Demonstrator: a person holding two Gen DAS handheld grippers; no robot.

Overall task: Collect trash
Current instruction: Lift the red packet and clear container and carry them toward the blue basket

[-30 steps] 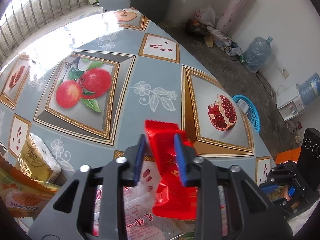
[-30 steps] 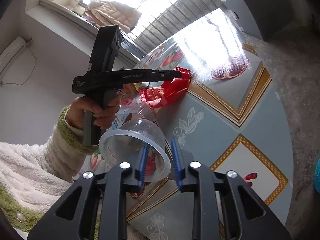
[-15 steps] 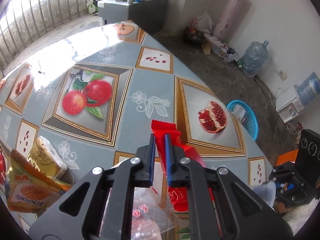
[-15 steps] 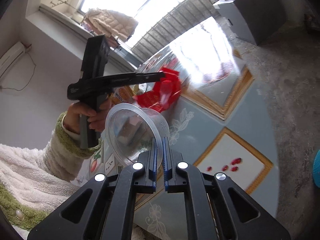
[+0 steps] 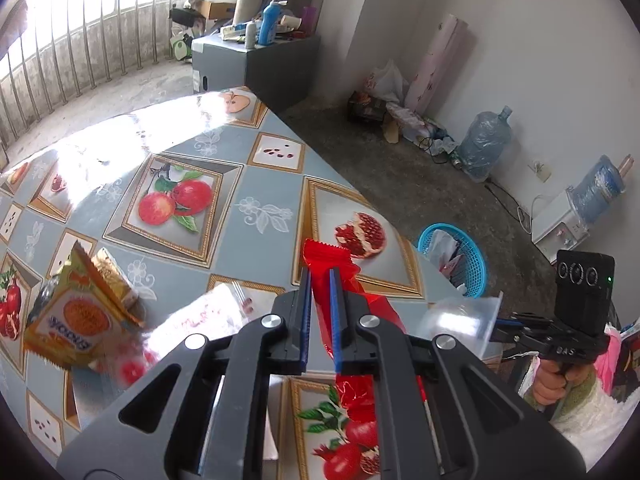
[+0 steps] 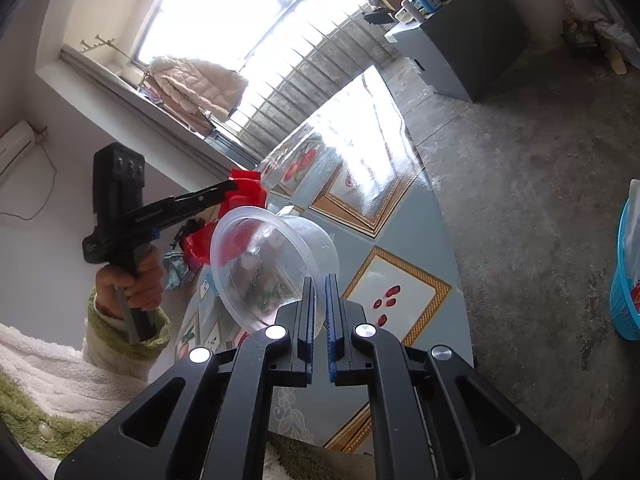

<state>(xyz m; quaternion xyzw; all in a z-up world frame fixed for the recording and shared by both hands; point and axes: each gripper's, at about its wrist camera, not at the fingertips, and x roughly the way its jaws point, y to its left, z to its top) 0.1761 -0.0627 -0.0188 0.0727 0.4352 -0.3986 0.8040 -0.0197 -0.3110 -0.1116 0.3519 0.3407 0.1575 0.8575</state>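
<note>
My left gripper (image 5: 320,312) pinches the crinkly red foil wrapper (image 5: 326,256) mid-length: light, limp, slippery. My right gripper (image 6: 319,320) clamps the clear, thin plastic bowl (image 6: 272,264) at its rim; flimsy. Both ride above the table (image 5: 256,196), blue basket (image 5: 474,258) beyond.

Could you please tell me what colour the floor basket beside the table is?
Bright blue basket, clearest in the left wrist view.

Counted two grippers: left gripper (image 5: 320,280), right gripper (image 6: 319,292). One red wrapper (image 5: 326,256). One clear plastic bowl (image 6: 272,264). One orange snack packet (image 5: 76,320). One blue basket (image 5: 454,258) on floor. Two water jugs (image 5: 484,142), second by dispenser. One table (image 5: 256,184).
</note>
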